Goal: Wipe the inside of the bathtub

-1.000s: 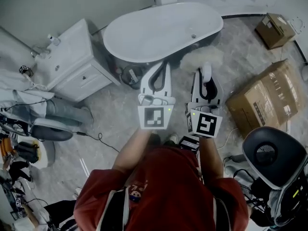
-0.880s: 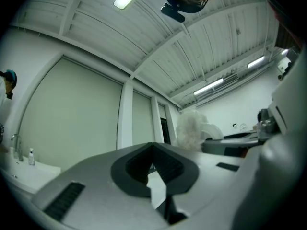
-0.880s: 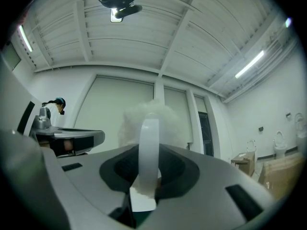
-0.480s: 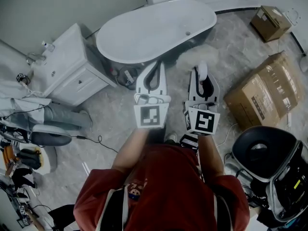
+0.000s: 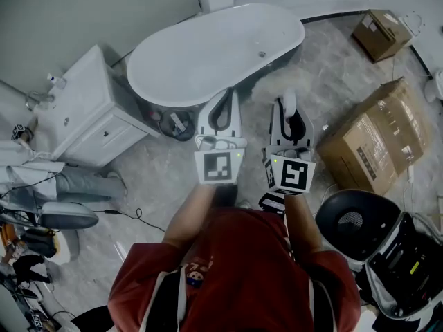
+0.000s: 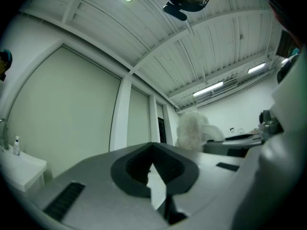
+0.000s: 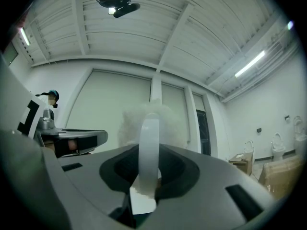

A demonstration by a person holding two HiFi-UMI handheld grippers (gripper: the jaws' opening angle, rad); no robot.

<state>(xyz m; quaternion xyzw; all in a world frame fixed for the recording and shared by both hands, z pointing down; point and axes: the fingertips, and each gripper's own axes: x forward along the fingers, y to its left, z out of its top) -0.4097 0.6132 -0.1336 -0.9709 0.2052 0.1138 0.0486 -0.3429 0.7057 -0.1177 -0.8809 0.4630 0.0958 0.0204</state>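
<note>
The right gripper (image 5: 291,106) has its fingers closed tight on the white plastic handle (image 7: 148,143) of a fluffy white duster (image 5: 271,84). The left gripper (image 5: 225,94) has its fingers pressed together, with nothing between them. Both are held above the grey floor (image 5: 159,178), close before the white oval bathtub (image 5: 208,54). The duster's head is outside the bathtub, near its rim.

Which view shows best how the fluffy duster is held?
The right gripper view: the duster has its white handle clamped between the jaws. The head view shows mainly its fluffy head beyond the gripper. The left gripper view shows only fluff.
</note>
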